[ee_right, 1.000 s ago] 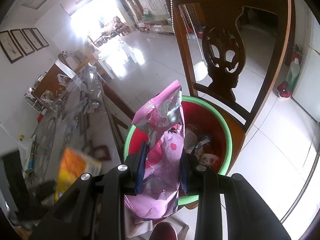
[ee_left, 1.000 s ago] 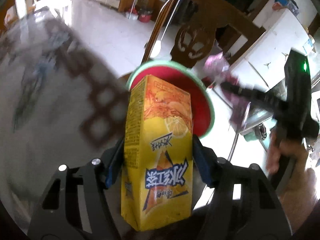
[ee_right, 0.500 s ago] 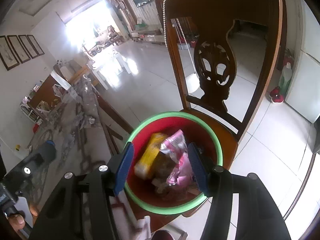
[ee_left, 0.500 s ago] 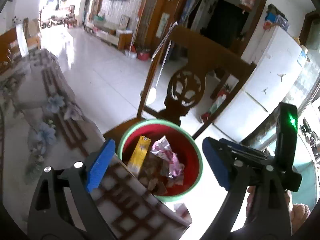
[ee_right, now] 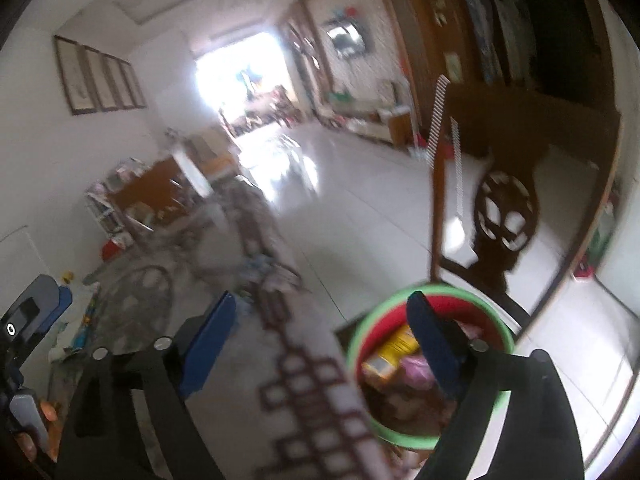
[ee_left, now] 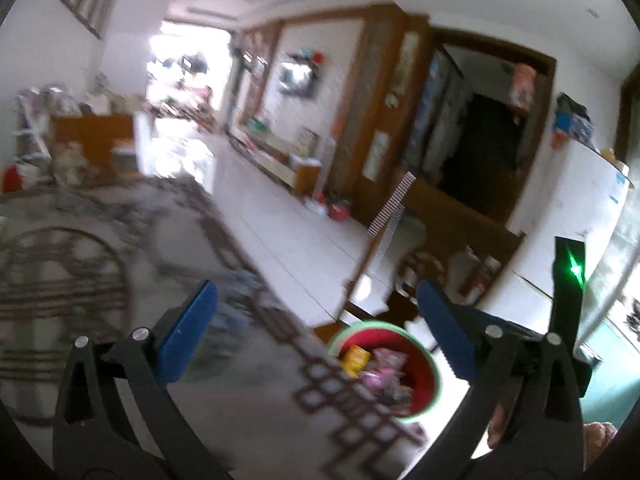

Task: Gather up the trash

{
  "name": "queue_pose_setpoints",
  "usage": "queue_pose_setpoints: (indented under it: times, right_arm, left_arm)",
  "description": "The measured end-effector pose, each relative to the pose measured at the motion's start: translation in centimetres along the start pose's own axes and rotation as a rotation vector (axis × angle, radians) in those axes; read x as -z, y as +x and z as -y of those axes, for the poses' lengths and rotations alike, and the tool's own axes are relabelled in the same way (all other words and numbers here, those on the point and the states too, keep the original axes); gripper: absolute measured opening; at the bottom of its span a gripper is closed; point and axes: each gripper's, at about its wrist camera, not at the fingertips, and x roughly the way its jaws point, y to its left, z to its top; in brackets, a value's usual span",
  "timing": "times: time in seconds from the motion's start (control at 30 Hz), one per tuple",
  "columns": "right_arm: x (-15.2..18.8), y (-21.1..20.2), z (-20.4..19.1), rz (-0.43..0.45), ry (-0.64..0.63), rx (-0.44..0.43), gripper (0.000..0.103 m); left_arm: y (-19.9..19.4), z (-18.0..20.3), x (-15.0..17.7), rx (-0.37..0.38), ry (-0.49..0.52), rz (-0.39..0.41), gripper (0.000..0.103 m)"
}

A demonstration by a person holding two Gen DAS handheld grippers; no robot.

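A red bin with a green rim (ee_left: 430,364) (ee_right: 502,332) stands on a chair seat beside the table. In it lie a yellow juice carton (ee_left: 354,358) (ee_right: 394,350) and a pink wrapper (ee_left: 386,364) (ee_right: 416,372). My left gripper (ee_left: 316,328) is open and empty, above the table's edge and left of the bin. My right gripper (ee_right: 320,336) is open and empty, with its right finger in front of the bin. Both views are blurred by motion.
The table (ee_left: 100,288) has a patterned cloth with a brown lattice border (ee_right: 304,392). A carved wooden chair back (ee_right: 508,208) rises behind the bin. Clutter lies at the table's far end (ee_right: 132,184). White tiled floor (ee_left: 292,240) stretches beyond.
Both grippers opened and dropped the carton and the pink wrapper into the bin. Since then both have risen and swung left, back over the table.
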Motion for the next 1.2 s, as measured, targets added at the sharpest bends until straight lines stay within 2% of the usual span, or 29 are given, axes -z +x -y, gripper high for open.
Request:
queue_pose_setpoints:
  times: [0.13,0.23,0.33,0.4,0.47,0.53,0.6,0.73,1.2]
  right_arm:
    - [0.4,0.3,-4.1,0.079,-0.026,-0.049,0.096]
    - [1.1,1.2,-7.1,0.102,-0.093,-0.051,0.096]
    - [1.6,1.5,-8.5,0.111,-0.125,-0.059,0.096]
    - [2.2,1.1,-8.6,0.156,-0.113,-0.075,0.096]
    - [2.6,0.6,-8.4,0.211,-0.092,-0.072,0.096]
    - [2.8,0.5,-8.4,0.245,-0.082,-0.045,0.096]
    - [2.8,0.8,-8.4,0.228,-0.083,-0.036,0.096]
    - [2.9,1.5,-8.1,0.187,-0.072,-0.022,0.096]
    - [3.6,1.7,-8.7,0.18,-0.131,-0.018,0.096]
  left_arm:
    - [-3.3,-3.3,-0.7,-0.103,-0.037,0.065,0.098]
    - [-5.4,-5.6,-1.0,-0.18,-0.074,0.128,0.098]
    - [-6.5,-6.5,-0.8,-0.248,-0.059,0.183,0.098]
    - [-6.6,-6.6,-0.9,-0.272,-0.045,0.177,0.098]
    - [-6.4,-6.8,-1.0,-0.275,-0.039,0.152,0.098]
    - [-6.2,-7.2,-0.8,-0.254,-0.075,0.148,0.098]
    - [-6.2,-7.9,-0.4,-0.246,-0.113,0.149,0.098]
    - [-6.2,-8.4,0.3,-0.297,-0.125,0.137,0.098]
    - [-6.7,-8.4,0.3,-0.287,-0.132,0.133,0.098]
